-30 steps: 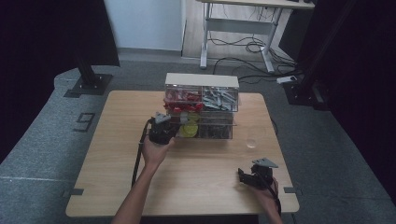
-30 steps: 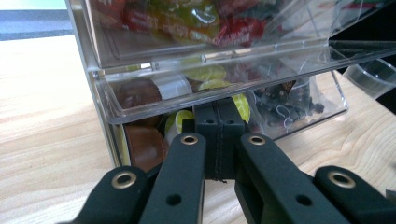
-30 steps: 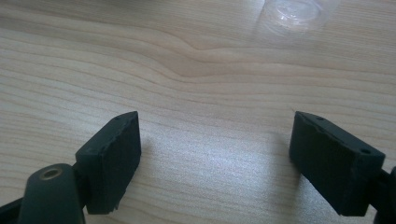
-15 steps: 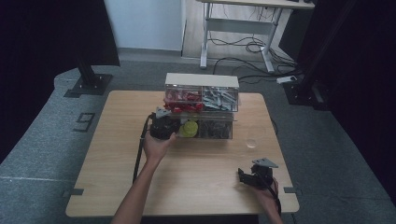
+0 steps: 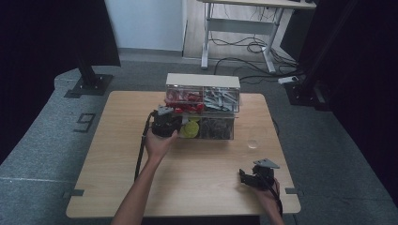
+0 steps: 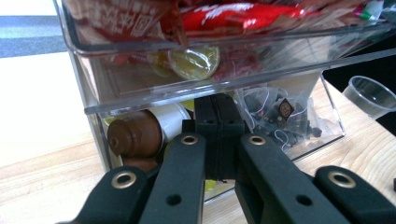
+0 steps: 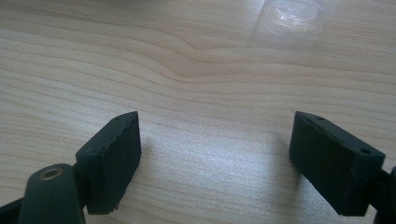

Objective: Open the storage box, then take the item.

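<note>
Left gripper at the clear organizer, right gripper idle on the surface.

The left fingers are pressed together, nothing visibly between them, tips just inside the lower drawer beside a brown coffee capsule. The right fingers are spread wide over bare wood, a small clear cup beyond them.

High view looks forward and down over the light wooden table. Left gripper view sits tight against the clear plastic drawer organiser. Right gripper view faces tabletop close ahead; both gripper views share the small clear plastic cup.
</note>
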Tool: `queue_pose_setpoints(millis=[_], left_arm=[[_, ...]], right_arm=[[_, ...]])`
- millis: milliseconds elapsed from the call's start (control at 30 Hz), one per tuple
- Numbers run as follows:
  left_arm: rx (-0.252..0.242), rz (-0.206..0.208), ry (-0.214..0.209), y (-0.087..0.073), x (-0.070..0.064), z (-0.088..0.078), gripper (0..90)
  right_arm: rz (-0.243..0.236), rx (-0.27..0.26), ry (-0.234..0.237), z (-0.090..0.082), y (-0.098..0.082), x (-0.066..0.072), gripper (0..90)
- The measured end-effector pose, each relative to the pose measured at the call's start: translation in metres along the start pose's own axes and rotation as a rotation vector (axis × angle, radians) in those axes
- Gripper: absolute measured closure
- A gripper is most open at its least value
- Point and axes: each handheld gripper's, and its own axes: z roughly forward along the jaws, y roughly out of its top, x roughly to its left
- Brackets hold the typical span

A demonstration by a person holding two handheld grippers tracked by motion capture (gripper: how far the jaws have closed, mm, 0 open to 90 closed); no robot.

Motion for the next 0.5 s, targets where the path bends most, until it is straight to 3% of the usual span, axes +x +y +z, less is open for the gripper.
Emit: queue_pose_setpoints(millis=[500], left_arm=[[0.001,0.002,-0.004,0.0,-0.0004,0.0008,90.0]], right_arm=[[0.001,0.0,-0.001,-0.0001,0.0,0.0001,17.9]])
